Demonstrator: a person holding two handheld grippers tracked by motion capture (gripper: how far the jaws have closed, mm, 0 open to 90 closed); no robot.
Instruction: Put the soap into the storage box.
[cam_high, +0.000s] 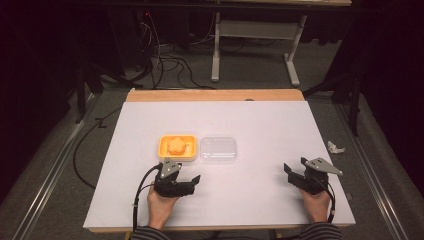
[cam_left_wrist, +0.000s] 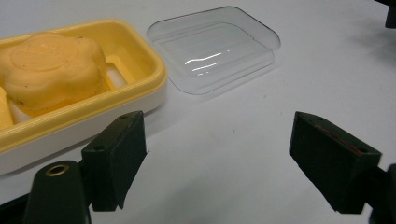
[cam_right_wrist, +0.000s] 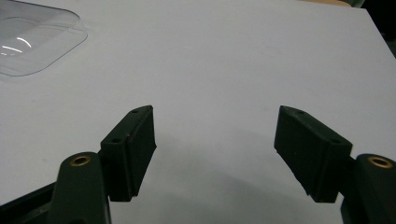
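Observation:
A yellow soap dish (cam_high: 163, 148) holds an orange flower-shaped soap (cam_high: 176, 144) near the middle of the white table. Right beside it, a clear plastic lid (cam_high: 218, 149) lies flat. My left gripper (cam_high: 187, 181) sits just in front of the dish, open with nothing between its fingers. In the left gripper view the gripper (cam_left_wrist: 219, 135) spans bare table, with the dish (cam_left_wrist: 140, 88) and soap (cam_left_wrist: 51, 70) at the left and the lid (cam_left_wrist: 215, 51) ahead. My right gripper (cam_high: 296, 169) rests open and holds nothing at the front right. In the right gripper view the gripper (cam_right_wrist: 215, 126) faces bare table, with the lid (cam_right_wrist: 32, 42) at far left.
The white sheet covers the table up to a wooden strip (cam_high: 215, 95) along the far edge. A crumpled white scrap (cam_high: 335, 147) lies off the table's right side. Cables (cam_high: 170, 62) and a white table frame (cam_high: 216, 55) occupy the floor beyond.

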